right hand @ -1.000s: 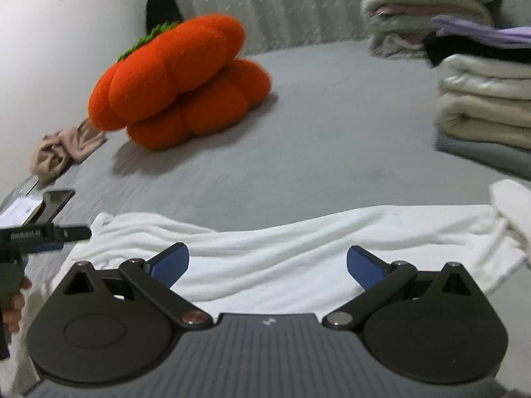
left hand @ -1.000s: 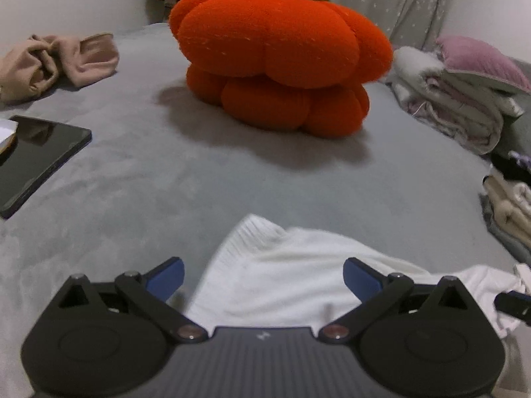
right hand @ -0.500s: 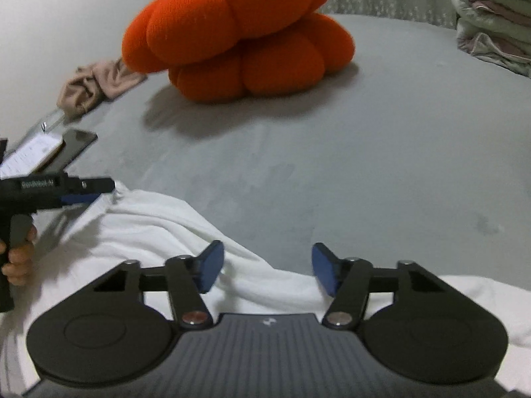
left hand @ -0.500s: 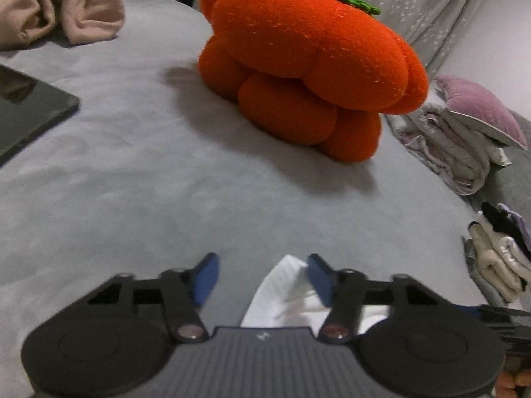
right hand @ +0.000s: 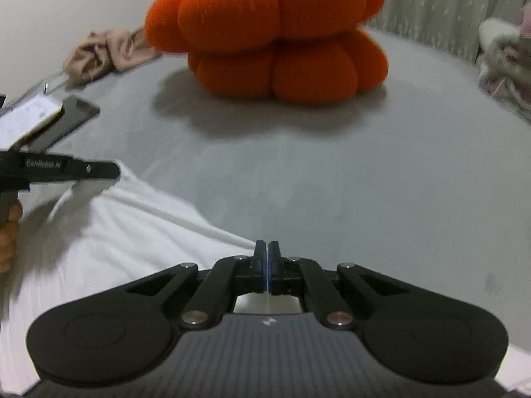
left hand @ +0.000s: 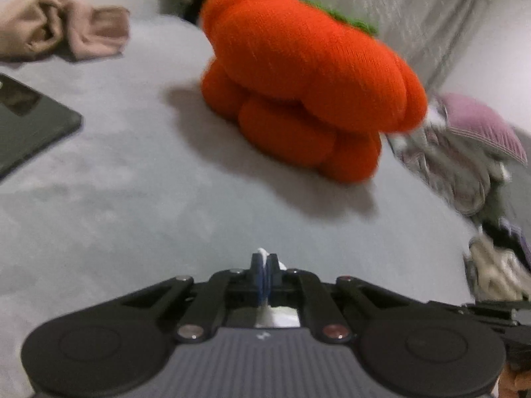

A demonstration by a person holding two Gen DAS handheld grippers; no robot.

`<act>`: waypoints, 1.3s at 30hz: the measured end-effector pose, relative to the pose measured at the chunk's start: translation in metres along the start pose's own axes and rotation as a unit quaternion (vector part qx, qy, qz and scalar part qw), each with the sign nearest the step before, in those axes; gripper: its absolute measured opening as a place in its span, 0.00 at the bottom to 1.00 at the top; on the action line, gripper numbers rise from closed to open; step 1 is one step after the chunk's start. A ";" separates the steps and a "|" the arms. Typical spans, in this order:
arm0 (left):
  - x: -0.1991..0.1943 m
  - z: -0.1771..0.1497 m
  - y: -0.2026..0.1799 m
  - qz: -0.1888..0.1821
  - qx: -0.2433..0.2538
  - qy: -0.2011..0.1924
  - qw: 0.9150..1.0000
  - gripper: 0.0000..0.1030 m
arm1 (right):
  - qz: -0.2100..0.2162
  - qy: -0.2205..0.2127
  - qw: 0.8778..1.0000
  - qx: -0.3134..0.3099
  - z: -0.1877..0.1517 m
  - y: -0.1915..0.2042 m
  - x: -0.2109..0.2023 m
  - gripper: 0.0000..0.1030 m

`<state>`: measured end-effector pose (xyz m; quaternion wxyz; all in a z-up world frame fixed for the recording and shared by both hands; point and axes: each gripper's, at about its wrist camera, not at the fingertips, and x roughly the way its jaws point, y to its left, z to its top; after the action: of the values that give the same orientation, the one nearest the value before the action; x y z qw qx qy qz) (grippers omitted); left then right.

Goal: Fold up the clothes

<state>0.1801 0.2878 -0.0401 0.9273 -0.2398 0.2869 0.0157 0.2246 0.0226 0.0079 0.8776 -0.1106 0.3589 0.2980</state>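
Observation:
A white garment [right hand: 109,232] lies on the grey bed, spreading to the lower left in the right wrist view. My right gripper [right hand: 266,252] is shut on its far edge, with white cloth showing behind the blue pads. My left gripper [left hand: 264,263] is shut on a corner of the same white garment [left hand: 263,252], a small tuft poking out above the pads. The left gripper [right hand: 109,169] also shows from the side in the right wrist view, pinching the garment's far left corner, with a hand [right hand: 8,229] on its handle.
A big orange pumpkin plush [left hand: 305,79] [right hand: 275,33] sits ahead on the grey bed [right hand: 365,172]. A beige cloth [left hand: 59,36] lies far left, a dark tablet [left hand: 23,122] and a paper [right hand: 23,119] near it. Folded clothes [left hand: 464,152] pile up at the right.
Both grippers went from wide open to shut on the white garment's far edge. Both views moved forward and low toward the pumpkin plush.

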 end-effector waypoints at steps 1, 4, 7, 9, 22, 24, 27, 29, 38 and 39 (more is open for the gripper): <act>0.001 -0.001 0.001 0.005 0.003 -0.003 1.000 0.02 | -0.002 -0.001 1.000 0.002 0.000 0.000 0.003 0.00; 0.005 -0.003 0.002 0.019 0.010 -0.013 1.000 0.02 | -0.009 -0.003 1.000 0.007 0.000 0.001 0.011 0.00; 0.010 -0.007 0.004 0.035 0.020 -0.019 0.999 0.03 | -0.015 -0.005 1.000 0.012 0.000 0.002 0.020 0.00; 0.013 -0.012 0.007 0.041 0.024 -0.019 0.999 0.06 | -0.019 -0.007 1.000 0.015 0.000 0.002 0.026 0.00; -0.025 0.004 0.016 0.047 -0.064 -0.032 0.996 0.61 | -0.053 -0.023 0.998 0.034 -0.006 -0.013 0.016 0.51; -0.030 0.003 0.015 0.052 -0.072 -0.021 0.996 0.61 | -0.065 -0.023 0.997 0.039 -0.011 -0.021 0.005 0.51; -0.032 -0.003 0.010 0.063 -0.064 0.012 0.996 0.61 | -0.079 -0.020 0.995 0.054 -0.021 -0.036 -0.010 0.51; -0.035 -0.008 0.004 0.068 -0.048 0.028 0.996 0.61 | -0.087 -0.018 0.994 0.066 -0.029 -0.044 -0.020 0.51; -0.074 -0.021 0.019 0.079 -0.023 0.086 0.993 0.61 | -0.064 -0.034 0.993 0.093 -0.064 -0.032 -0.072 0.51; -0.080 -0.023 0.021 0.078 -0.021 0.094 0.992 0.61 | -0.059 -0.036 0.994 0.087 -0.067 -0.025 -0.077 0.51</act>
<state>0.0978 0.3047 -0.0234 0.8869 -0.2368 0.3901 0.0711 0.1584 -0.0589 0.0128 0.9123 -0.0437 0.3444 0.2170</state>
